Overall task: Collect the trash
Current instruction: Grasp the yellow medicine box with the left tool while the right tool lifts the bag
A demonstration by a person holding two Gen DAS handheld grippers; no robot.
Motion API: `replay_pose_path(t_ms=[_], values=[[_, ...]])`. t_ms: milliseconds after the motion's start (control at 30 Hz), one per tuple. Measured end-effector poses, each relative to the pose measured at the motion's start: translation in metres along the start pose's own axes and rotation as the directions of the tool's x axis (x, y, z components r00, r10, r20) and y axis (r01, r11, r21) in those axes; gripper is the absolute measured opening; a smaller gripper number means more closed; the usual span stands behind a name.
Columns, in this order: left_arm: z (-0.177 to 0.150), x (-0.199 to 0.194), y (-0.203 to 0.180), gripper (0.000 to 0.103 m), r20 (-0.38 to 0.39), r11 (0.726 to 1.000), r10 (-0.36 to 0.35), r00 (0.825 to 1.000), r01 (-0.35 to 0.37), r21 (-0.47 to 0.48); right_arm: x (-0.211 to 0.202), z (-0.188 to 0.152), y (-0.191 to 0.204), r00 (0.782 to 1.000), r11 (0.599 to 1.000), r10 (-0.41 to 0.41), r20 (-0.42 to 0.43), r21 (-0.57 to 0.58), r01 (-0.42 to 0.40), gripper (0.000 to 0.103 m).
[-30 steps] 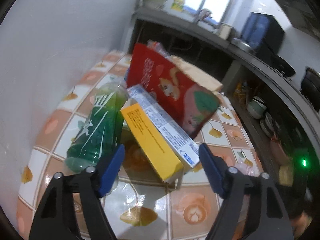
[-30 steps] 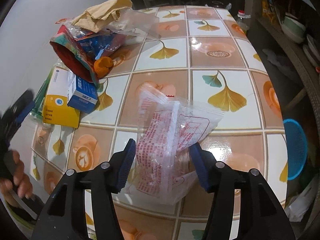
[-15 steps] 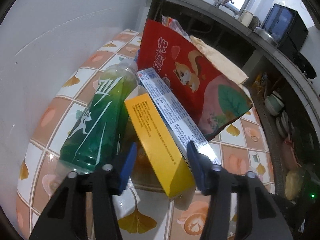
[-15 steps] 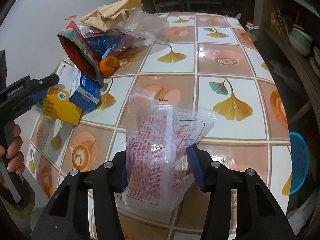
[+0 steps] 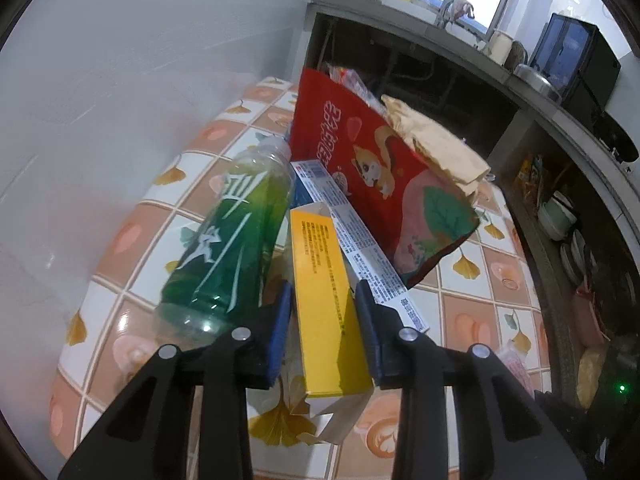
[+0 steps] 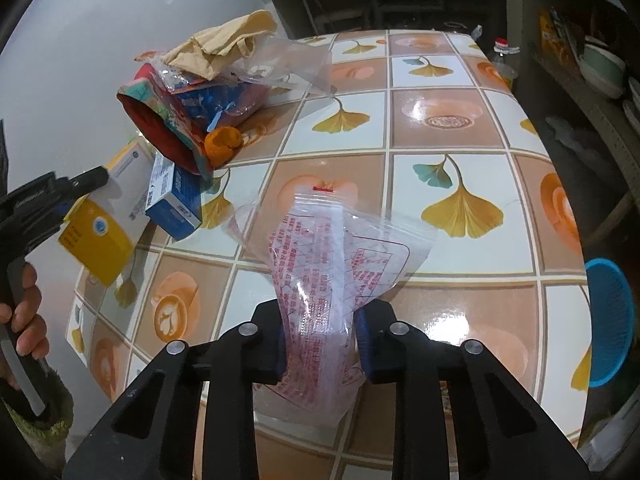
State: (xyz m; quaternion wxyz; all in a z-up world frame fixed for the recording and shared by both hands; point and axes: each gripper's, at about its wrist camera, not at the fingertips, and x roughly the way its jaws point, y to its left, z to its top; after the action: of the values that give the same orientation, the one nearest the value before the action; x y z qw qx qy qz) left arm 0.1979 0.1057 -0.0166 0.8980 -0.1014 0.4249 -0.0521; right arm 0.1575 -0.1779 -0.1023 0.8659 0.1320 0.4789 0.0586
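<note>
My left gripper (image 5: 323,312) is shut on a yellow carton (image 5: 326,312), lifted off the tiled table; the carton also shows in the right wrist view (image 6: 98,236). A green bottle (image 5: 232,248) lies to its left and a white-blue box (image 5: 356,248) to its right. Behind stands a red snack bag (image 5: 376,176) stuffed with wrappers and brown paper (image 5: 436,144). My right gripper (image 6: 322,344) is shut on a clear plastic bag with red print (image 6: 328,264), held above the table. The left gripper (image 6: 52,196) shows at the left of the right wrist view.
The tiled table (image 6: 440,120) stands against a white wall (image 5: 120,80). A blue box (image 6: 172,200), orange peel (image 6: 222,142) and a clear bag (image 6: 288,64) lie by the red bag. A blue basket (image 6: 608,320) sits beyond the right edge. Shelves (image 5: 560,220) stand to the right.
My left gripper closed on the yellow carton and raised it. My right gripper closed on the clear printed bag and lifted it off the table.
</note>
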Motion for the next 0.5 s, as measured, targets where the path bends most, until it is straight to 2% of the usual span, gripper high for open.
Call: replay_pose_path(t_ms=[200,500], values=[[-0.006,-0.036,0.004,0.031,0.059,1.0,-0.009,0.998,0.009,0.001,-0.011,-0.004,-0.003,0.999,0.999,0.025,0.023,0.021,-0.025,0.019],[-0.008,-0.087,-0.016,0.031,0.147,0.995,-0.097,0.984,0.09,0.053,-0.046,-0.009,-0.01,0.991,0.995,0.076,0.111,0.054,-0.083,0.017]])
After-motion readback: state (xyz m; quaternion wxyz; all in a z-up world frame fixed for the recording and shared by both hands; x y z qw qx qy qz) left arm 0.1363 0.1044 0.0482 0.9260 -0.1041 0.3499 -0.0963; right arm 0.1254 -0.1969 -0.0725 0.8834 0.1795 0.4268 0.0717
